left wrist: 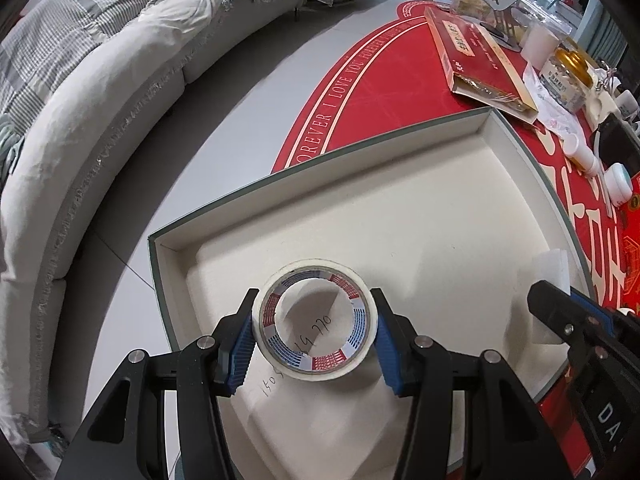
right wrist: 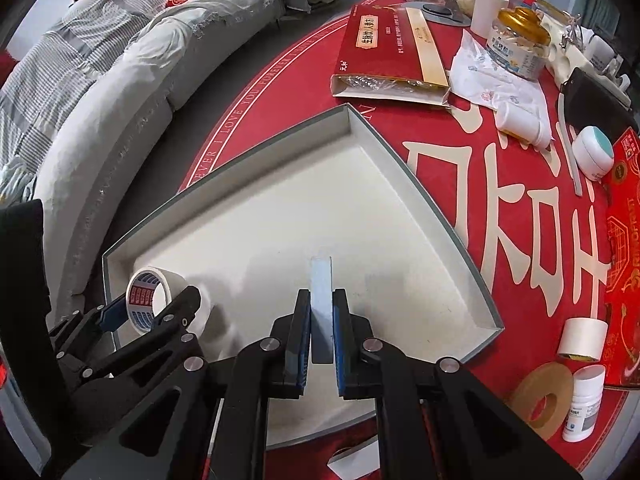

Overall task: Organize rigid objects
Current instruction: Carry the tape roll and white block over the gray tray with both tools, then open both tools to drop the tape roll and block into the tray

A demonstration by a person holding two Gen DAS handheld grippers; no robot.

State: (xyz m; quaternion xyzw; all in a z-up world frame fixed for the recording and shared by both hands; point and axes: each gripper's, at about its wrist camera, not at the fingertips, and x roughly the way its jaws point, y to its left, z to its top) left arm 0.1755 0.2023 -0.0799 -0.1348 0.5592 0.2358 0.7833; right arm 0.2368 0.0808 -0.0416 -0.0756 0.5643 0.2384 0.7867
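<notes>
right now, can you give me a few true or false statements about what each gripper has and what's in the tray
1. The left gripper is shut on the tape roll. True.
2. The right gripper is open and holds nothing. False: it is shut on a thin flat white block.
3. Both grippers are over the white tray. True.
4. The gold-lidded jar stands inside the tray. False: it stands on the red tablecloth beyond the tray.
5. The tape roll has a solid filled centre. False: its core is hollow.
</notes>
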